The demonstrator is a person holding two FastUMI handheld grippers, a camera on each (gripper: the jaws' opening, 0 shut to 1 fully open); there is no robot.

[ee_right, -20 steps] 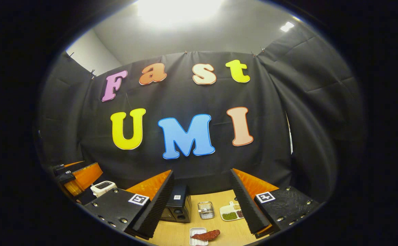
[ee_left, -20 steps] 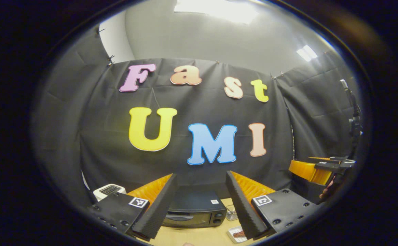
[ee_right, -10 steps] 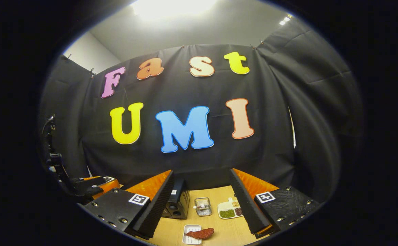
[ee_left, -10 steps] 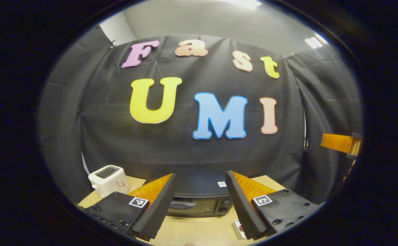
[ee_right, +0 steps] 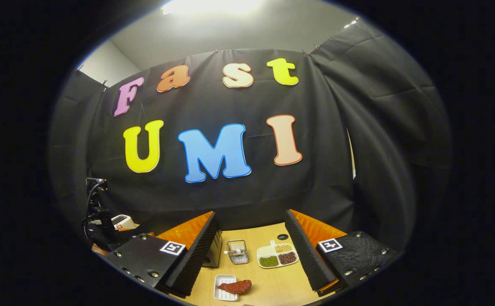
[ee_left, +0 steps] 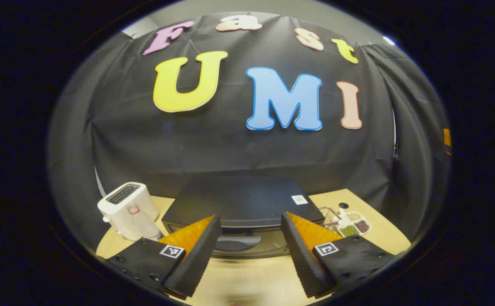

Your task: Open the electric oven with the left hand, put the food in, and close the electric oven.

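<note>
Left gripper [ee_left: 249, 250] nearer oven [ee_left: 241, 204] | meat [ee_right: 235, 286] on tray [ee_right: 223, 280]

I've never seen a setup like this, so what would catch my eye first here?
Probably the black electric oven, door shut, straight ahead of the open left tool on the wooden table. A white toaster stands to its left. In the right gripper view, a reddish piece of food lies on a small white tray before the open right tool.
</note>
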